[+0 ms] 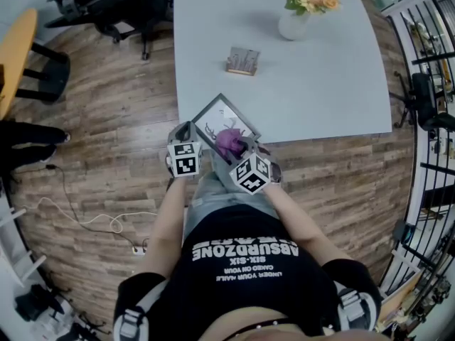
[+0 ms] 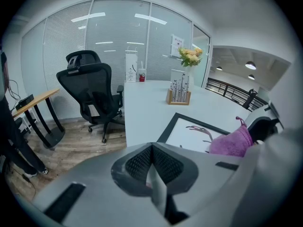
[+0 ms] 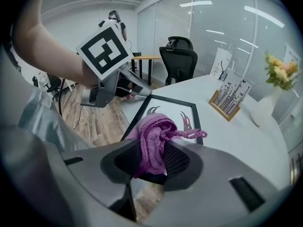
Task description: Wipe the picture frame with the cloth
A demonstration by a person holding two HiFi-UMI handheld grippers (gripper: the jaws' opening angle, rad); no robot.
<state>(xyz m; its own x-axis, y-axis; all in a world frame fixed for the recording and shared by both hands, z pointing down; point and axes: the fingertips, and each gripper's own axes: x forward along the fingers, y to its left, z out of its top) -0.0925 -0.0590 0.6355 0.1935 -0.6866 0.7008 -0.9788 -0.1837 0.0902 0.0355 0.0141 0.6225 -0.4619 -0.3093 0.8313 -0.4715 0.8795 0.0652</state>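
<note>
As seen from the head view, the black-rimmed rectangular picture frame [image 1: 215, 121] was found at the near edge of the pale grey counter [image 1: 320, 77], with one part reaching out over the brown wooden floor [image 1: 106, 119]. The tongs of the left gripper [image 2: 152, 162] were brought together on the near corner of the frame. The tongs of the right gripper [image 3: 150, 161] were clamped on the purple knitted cloth [image 3: 154, 131], which was held over the white picture surface; whether it touched the surface could not be told. Further back on the counter, well apart from the frame, a small wooden card holder [image 1: 242, 61] and a white vase with yellow flowers [image 1: 295, 20] were placed.
</note>
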